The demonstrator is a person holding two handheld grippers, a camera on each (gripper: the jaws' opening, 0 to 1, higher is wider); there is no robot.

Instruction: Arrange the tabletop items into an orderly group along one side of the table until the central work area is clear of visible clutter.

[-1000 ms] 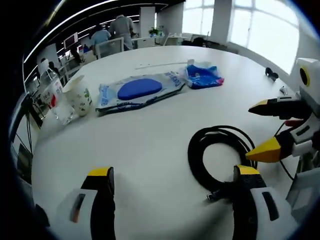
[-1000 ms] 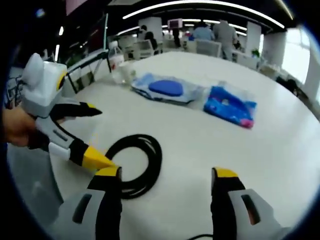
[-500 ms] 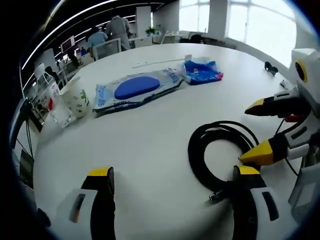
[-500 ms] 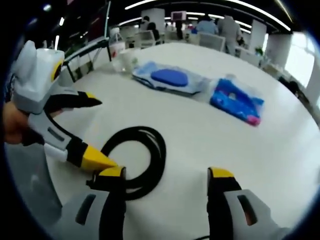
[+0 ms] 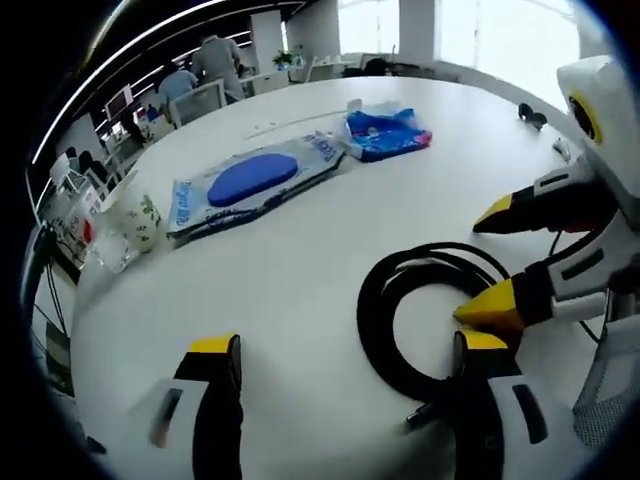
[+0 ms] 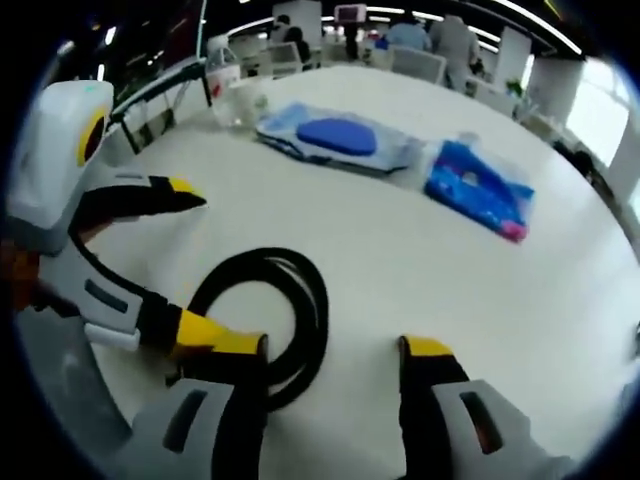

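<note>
Where both open grippers meet, black coiled cable (image 5: 415, 315), glossy.

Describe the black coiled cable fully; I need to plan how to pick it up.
The black cable is a thick, matte, rubbery-looking cord wound into a few loose round loops, lying flat on the white table. A loose end with a small connector sticks out near the left gripper. Both grippers are open beside the coil; the right gripper has one jaw tip at the coil's edge. Whether any jaw touches it is unclear. Nothing rests on it.
</note>
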